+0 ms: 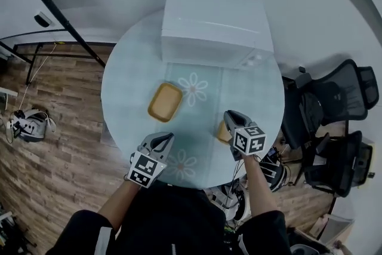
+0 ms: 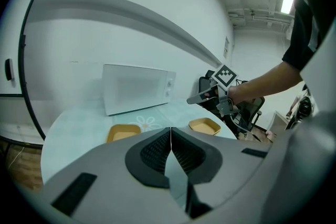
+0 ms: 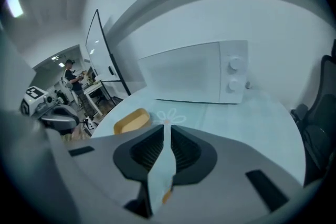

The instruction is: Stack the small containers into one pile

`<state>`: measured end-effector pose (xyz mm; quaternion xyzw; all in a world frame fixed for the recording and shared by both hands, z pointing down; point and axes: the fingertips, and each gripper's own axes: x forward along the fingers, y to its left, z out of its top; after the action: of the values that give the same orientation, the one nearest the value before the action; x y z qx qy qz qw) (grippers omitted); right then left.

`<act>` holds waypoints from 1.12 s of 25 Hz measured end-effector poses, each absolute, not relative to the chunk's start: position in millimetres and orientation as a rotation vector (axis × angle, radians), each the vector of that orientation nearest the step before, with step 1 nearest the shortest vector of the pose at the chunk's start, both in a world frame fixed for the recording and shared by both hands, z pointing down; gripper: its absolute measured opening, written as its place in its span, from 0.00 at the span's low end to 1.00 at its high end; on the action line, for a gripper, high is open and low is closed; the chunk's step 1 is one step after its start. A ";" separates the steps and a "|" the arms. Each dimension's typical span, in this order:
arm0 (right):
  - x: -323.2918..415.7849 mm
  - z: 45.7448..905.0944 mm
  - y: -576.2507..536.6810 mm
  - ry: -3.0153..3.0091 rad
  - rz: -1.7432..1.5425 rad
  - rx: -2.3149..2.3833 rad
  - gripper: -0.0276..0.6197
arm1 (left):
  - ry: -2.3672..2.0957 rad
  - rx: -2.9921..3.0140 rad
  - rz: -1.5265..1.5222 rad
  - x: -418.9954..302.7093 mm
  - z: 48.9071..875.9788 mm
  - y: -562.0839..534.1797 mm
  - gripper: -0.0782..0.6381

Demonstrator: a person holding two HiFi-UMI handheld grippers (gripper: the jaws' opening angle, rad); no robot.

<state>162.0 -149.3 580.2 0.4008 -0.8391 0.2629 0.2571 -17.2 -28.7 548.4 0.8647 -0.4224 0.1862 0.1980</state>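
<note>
Right gripper (image 3: pixel 165 128): jaws pressed nearly together, just a thin slit, nothing pinched. Left gripper (image 2: pixel 170 131): jaws closed tip to tip, also empty.

Right gripper hangs over a shallow yellow rectangular plastic container (image 1: pixel 222 133) near the right front edge of the round table with the pale teal flower-print cloth (image 1: pixel 128 77). The second yellow container (image 1: pixel 165 102), same shape, sits well apart to the left, nearer the middle, in front of the white microwave oven (image 1: pixel 215 24). Nothing stacked yet.

Step, as I read it: pick up the right-hand one.
- Open the jaws before descending.
- Straddle one wall, one pad inside and one outside, and bite deep enough that it can't pivot.
- Lift level, align long sides with the second yellow container, lower until it nests, then release.
- Light plastic on cloth will probably slide, so the left gripper could brace the target.

Views:
- Head view hides most of the right-hand one under the right gripper.
- Left gripper view shows that shallow yellow rectangular plastic container (image 2: pixel 205 125) whole, open side up and empty. The right gripper looks clear above it.
- Right gripper view shows only the second yellow container (image 3: pixel 131 120), plus an orange sliver low in the slit. That's probably the one beneath, can't confirm.
- Right gripper view alone shows a person at a desk (image 3: pixel 71 75) far back.
</note>
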 end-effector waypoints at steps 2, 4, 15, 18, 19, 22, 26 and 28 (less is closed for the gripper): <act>135.9 580.4 -151.2 -2.301 0.687 0.986 0.10 | -1.223 2.394 0.513 -29.6 549.3 -28.4 0.13; 110.8 582.8 -151.8 -2.310 0.669 0.885 0.17 | -1.261 2.369 0.505 -42.0 549.4 -27.6 0.13; 27.1 594.9 -164.0 -2.269 0.415 0.551 0.23 | -1.411 2.254 0.460 -89.0 553.1 -26.0 0.13; 10.6 598.3 -168.2 -2.248 0.366 0.489 0.23 | -1.439 2.227 0.453 -99.0 555.6 -25.3 0.13; 5.0 599.7 -169.5 -2.241 0.353 0.469 0.23 | -1.446 2.219 0.450 -101.7 556.5 -25.2 0.13; -10.1 606.0 -175.4 -2.227 0.329 0.426 0.23 | -1.464 2.198 0.441 -107.8 559.4 -25.4 0.13; -23.2 619.3 -184.0 -2.204 0.324 0.388 0.23 | -1.473 2.177 0.433 -110.4 564.4 -27.7 0.13; -29.2 627.8 -189.1 -2.188 0.328 0.373 0.23 | -1.475 2.171 0.431 -111.8 566.7 -30.0 0.13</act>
<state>-29.2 -189.1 627.8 0.1498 -0.8786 0.1318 0.4339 -111.8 -30.0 566.7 0.7925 -0.5387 0.1574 0.2386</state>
